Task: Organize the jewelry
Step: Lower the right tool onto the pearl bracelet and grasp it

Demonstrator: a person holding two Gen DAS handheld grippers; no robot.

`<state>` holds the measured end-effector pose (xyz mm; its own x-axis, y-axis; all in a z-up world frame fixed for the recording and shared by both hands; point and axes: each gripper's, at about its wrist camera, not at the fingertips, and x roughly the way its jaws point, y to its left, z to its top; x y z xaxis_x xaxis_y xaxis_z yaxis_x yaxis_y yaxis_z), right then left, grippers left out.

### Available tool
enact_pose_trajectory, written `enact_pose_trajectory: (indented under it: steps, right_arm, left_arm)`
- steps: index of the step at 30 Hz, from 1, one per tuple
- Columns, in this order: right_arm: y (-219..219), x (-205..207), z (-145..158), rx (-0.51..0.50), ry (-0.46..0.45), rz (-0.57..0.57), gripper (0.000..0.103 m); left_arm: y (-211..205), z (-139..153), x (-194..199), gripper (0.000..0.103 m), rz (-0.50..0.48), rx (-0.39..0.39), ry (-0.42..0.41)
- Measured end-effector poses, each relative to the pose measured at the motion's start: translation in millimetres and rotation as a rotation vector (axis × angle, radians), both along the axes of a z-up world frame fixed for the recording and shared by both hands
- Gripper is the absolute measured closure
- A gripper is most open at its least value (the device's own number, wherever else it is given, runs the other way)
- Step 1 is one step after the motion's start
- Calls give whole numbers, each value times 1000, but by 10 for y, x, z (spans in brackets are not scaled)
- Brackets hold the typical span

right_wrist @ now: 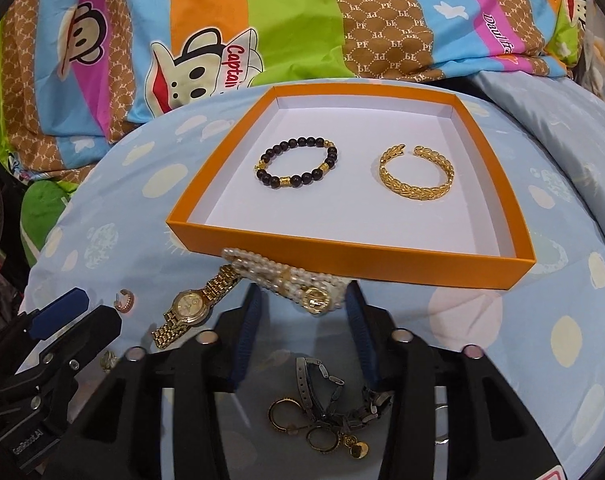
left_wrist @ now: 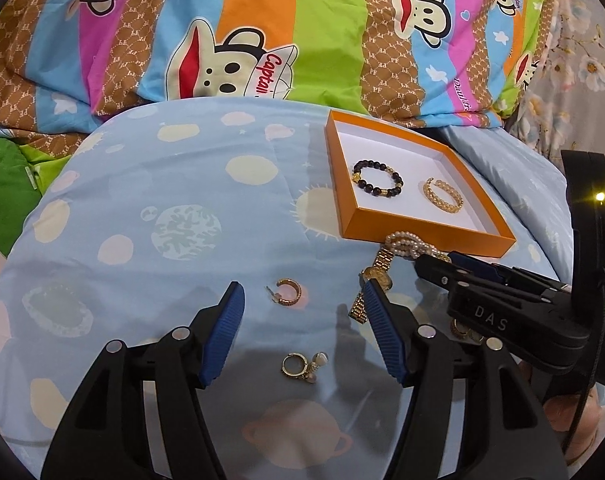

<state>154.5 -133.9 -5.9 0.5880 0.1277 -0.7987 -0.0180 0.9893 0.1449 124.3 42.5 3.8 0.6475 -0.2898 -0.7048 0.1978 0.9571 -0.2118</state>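
Left gripper (left_wrist: 302, 308): jaws wide, empty, over a gold hoop earring (left_wrist: 288, 291) on the blue planet-print bedding (left_wrist: 182, 184). Right gripper (right_wrist: 302, 312): jaws narrowed around a pearl bracelet (right_wrist: 286, 276) — contact unclear — just beside the orange tray (right_wrist: 342, 248), which holds a beaded bracelet (right_wrist: 298, 164) and gold cuff (right_wrist: 416, 172). Beyond, a striped cartoon quilt (right_wrist: 302, 12).

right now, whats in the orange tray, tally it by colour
black bead bracelet: 1
gold bracelet: 1
total in the tray: 2
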Motion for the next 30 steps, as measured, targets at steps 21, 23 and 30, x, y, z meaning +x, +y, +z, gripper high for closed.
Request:
enact_pose_trajectory:
  steps: [21, 23, 30]
  right_arm:
    - [-34, -67, 106, -47, -56, 55, 42]
    - [-48, 30, 58, -34, -28, 78, 42]
    - [50, 158, -13, -30, 2, 131, 55]
  left_arm:
    - [-21, -27, -11, 43, -6, -7, 5]
    - [-26, -30, -13, 43, -8, -10, 6]
    - [-26, -31, -6, 43, -16, -14, 11]
